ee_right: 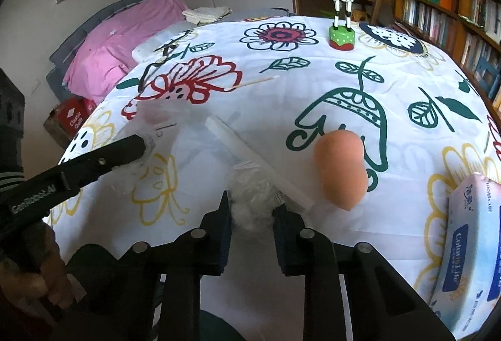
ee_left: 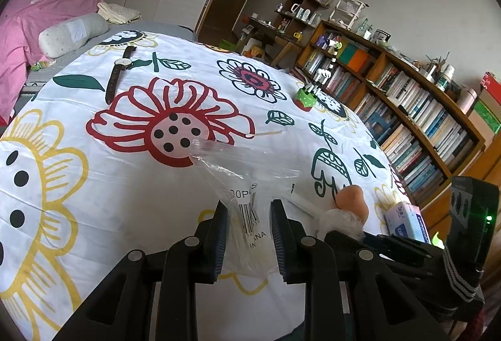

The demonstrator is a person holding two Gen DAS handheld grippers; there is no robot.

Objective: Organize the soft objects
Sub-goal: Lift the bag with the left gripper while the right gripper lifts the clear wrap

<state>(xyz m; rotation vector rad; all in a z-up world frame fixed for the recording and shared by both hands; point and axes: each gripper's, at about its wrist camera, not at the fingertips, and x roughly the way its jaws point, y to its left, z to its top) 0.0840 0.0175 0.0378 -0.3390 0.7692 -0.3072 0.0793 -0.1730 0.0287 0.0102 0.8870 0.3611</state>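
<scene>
A clear zip bag (ee_left: 247,181) with a barcode label lies on the flowered cloth (ee_left: 125,184). My left gripper (ee_left: 249,208) has its fingers on either side of the bag's lower end, seemingly shut on it. In the right wrist view my right gripper (ee_right: 252,200) is shut on a white cotton wad (ee_right: 250,209) wrapped in clear film, at the bag's zip edge (ee_right: 250,153). A peach makeup sponge (ee_right: 343,165) lies on the cloth just right of the right gripper; it also shows in the left wrist view (ee_left: 352,200). The left gripper (ee_right: 142,145) shows at left, on the bag.
A tissue pack (ee_right: 469,247) lies at the right table edge. A toy giraffe on a green base (ee_right: 341,37) stands far back. A cotton swab (ee_right: 253,82) and a wristwatch (ee_left: 117,75) lie further back. A bookshelf (ee_left: 407,109) runs along the right; a bed with pink cover (ee_right: 116,40) is left.
</scene>
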